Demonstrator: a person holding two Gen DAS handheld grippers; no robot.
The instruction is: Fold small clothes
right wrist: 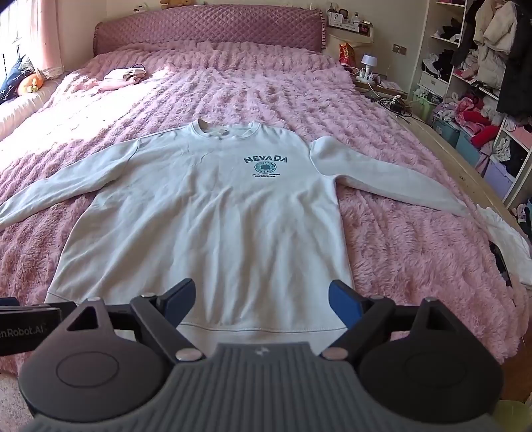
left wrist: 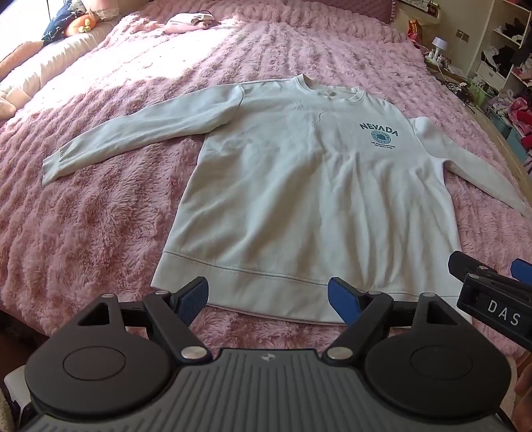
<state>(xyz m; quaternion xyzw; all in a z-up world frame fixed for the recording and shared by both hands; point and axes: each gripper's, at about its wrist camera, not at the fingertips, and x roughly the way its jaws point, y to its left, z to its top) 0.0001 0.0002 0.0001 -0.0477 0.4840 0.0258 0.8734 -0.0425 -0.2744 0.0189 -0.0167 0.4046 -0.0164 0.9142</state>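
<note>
While white sweatshirt (right wrist: 206,212) lies flat on fluffy pink blanket (right wrist: 399,239) (sleeves outstretched), left claw (left wrist: 267,299), right claw (right wrist: 262,304) spread, empty.

Sweatshirt (right wrist: 206,219) flat on bed (right wrist: 382,239), neck toward headboard (right wrist: 206,30), sleeves out to both sides. Folded garment (right wrist: 124,75) far behind on the left, shelves (right wrist: 478,83) right of bed. Possibly another cloth (right wrist: 505,239) at right sleeve's end.

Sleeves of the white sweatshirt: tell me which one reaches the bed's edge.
The sleeve on the right in the right wrist view: its cuff meets the wooden bed edge. The other sleeve lies wholly on the pink blanket.
</note>
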